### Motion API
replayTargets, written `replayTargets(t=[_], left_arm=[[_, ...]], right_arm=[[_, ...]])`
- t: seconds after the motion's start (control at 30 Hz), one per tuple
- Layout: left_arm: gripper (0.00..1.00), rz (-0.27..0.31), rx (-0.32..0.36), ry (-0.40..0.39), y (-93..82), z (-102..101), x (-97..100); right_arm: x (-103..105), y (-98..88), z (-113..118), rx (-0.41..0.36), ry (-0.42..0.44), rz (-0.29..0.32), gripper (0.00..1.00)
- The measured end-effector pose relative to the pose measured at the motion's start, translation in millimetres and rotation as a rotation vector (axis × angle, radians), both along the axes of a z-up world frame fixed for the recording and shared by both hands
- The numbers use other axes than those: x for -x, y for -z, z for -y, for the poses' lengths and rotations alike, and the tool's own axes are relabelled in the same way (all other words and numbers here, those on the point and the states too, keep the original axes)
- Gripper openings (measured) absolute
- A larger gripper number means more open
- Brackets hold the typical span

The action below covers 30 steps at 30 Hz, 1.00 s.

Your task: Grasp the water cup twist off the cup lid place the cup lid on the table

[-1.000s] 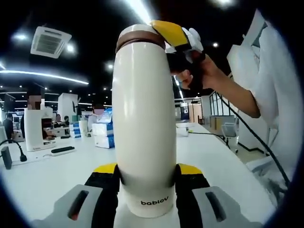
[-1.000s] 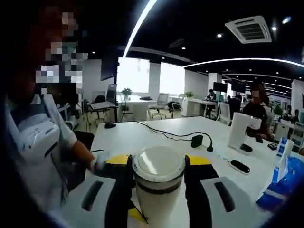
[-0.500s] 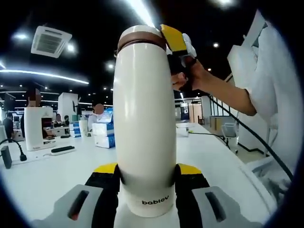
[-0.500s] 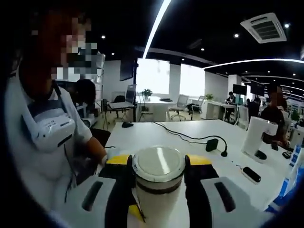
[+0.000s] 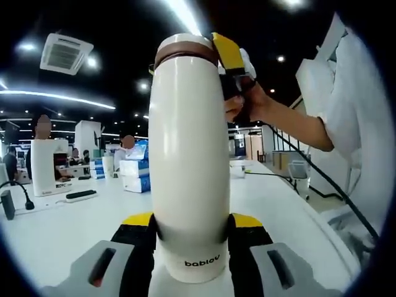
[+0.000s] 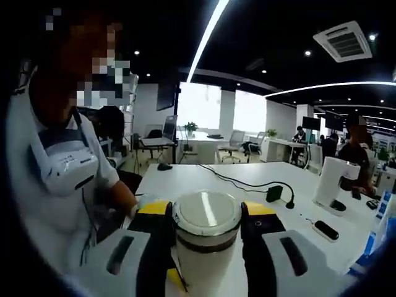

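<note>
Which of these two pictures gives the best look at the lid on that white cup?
The right gripper view: it looks down on the cup lid, showing its round pale top and brown band between the right gripper jaws. The left gripper view shows the lid side-on, atop the tall water cup.

Left claw (image 5: 189, 238) jaws are clamped on the water cup (image 5: 189, 154), no gap either side. Beyond it the desk (image 5: 68, 226) is bare nearby; a power strip (image 5: 81, 196) and boxes (image 5: 133, 175) lie farther left. Right claw (image 6: 206, 232) grips the cup lid (image 6: 206, 213); ahead of it, open desk, then a cable (image 6: 238, 182) with a black adapter (image 6: 274, 193), and a white appliance (image 6: 334, 184) far right.
</note>
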State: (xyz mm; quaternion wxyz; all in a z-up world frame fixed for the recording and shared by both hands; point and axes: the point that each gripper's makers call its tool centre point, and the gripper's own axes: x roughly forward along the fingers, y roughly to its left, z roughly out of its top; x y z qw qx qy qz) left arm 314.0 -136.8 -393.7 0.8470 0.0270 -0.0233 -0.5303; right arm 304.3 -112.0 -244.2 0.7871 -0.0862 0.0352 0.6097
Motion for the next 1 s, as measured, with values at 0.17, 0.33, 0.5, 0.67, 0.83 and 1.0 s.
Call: replayTargets(t=[0.17, 0.33, 0.5, 0.67, 0.83, 1.0], left_arm=[[0.47, -0.001, 0.001, -0.001, -0.1, 0.0, -0.1], [0.47, -0.002, 0.002, 0.000, -0.4, 0.0, 0.3], [0.47, -0.003, 0.002, 0.000, -0.4, -0.2, 1.2], [0.47, -0.004, 0.002, -0.001, -0.1, -0.3, 1.4], [0.47, -0.005, 0.002, -0.002, 0.3, -0.2, 1.8], [0.47, -0.005, 0.002, -0.002, 0.6, -0.2, 2.1]], right_arm=[[-3.3, 1.1, 5.4, 0.035, 0.098, -0.006, 0.53], [0.5, -9.6, 10.1, -0.004, 0.176, -0.018, 0.69], [3.4, -18.0, 22.6, -0.041, 0.336, -0.042, 0.82], [21.3, -25.0, 31.8, -0.051, 0.467, 0.068, 0.85], [41.9, -26.6, 30.9, -0.142, 0.551, 0.052, 0.79], [54.7, -16.5, 27.5, -0.204, 0.665, 0.019, 0.77]])
